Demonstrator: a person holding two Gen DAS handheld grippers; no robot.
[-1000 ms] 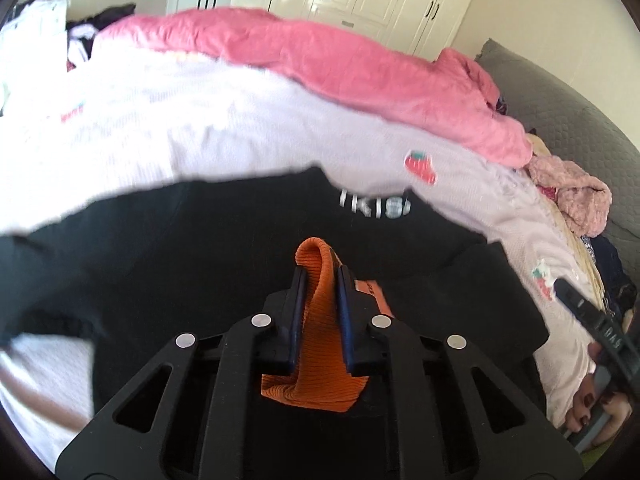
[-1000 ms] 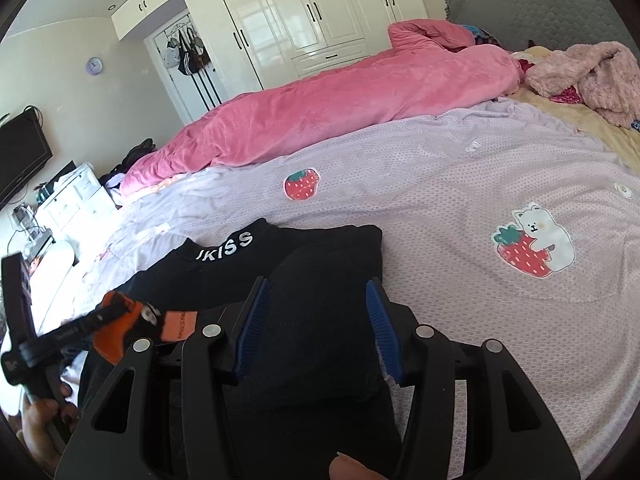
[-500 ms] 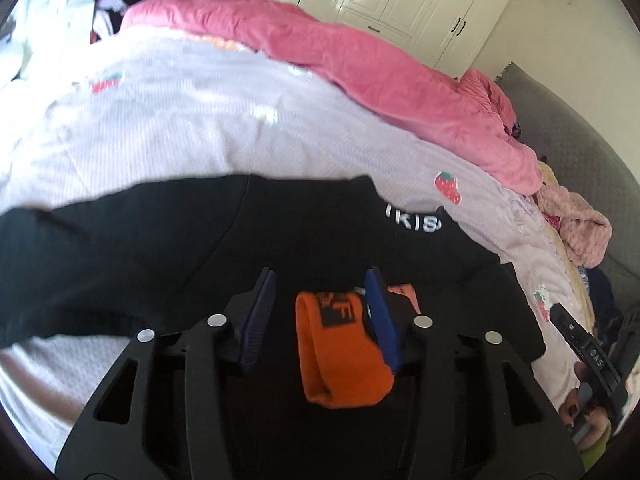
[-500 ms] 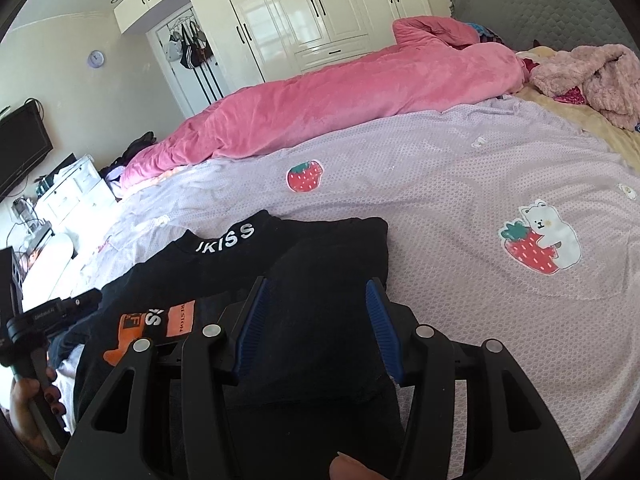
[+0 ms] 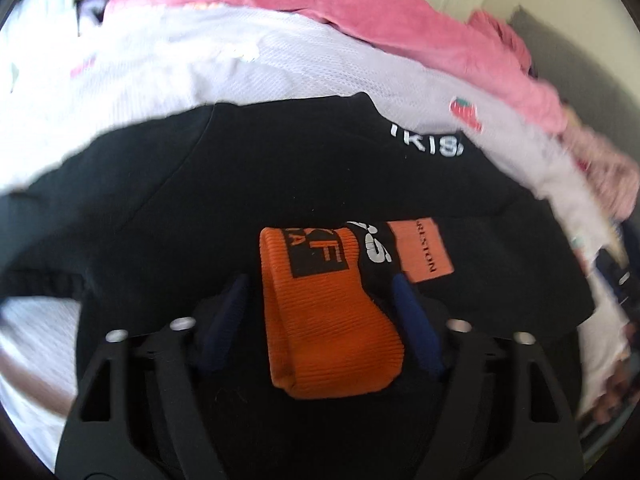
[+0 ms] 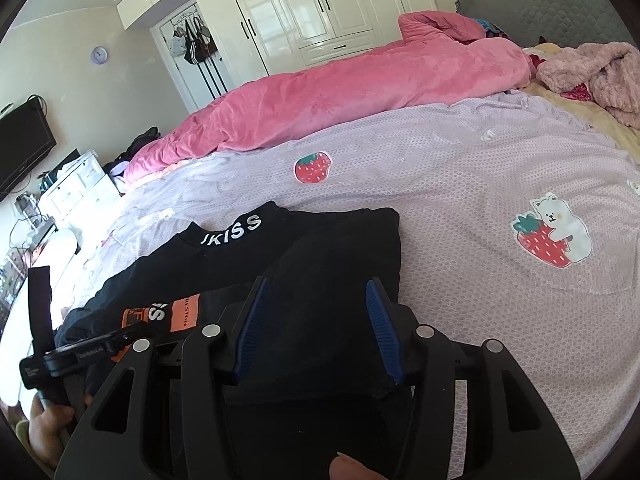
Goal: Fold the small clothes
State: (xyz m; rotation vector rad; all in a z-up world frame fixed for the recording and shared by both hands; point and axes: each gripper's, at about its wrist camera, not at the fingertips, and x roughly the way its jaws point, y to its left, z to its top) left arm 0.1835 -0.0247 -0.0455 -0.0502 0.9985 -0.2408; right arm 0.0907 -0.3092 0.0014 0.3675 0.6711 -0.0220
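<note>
1. Plainly, the black top (image 6: 320, 264) lies spread on the bed's lilac cover (image 6: 460, 200), its collar with white letters turned toward the pink duvet (image 6: 360, 88); the side nearer the right tool is folded over onto the body.
2. Its orange cuff (image 5: 324, 312) (ribbed, with a black patch and orange letters) lies on the black cloth, beside an orange label (image 5: 420, 250) on the chest.
3. The left tool (image 5: 320, 312) points steeply down over the top; its blue pads (image 5: 416, 320) stand apart on either side of the cuff; neither pad presses on it, and the cuff rests loose between them.
4. The right tool (image 6: 316, 328) hovers low over the folded side; its blue pads stand apart with black cloth showing between them; whether they touch the cloth cannot be told from this view, and nothing looks pinched.
5. From the right wrist view the left tool appears at the lower left edge, held in a hand (image 6: 44, 424), its tip over the orange print.
6. Strawberry patches (image 6: 312, 168) dot the cover; a fluffy pink garment (image 6: 592, 76) lies near the grey headboard (image 6: 540, 0); white wardrobes (image 6: 304, 12) stand behind the bed.
</note>
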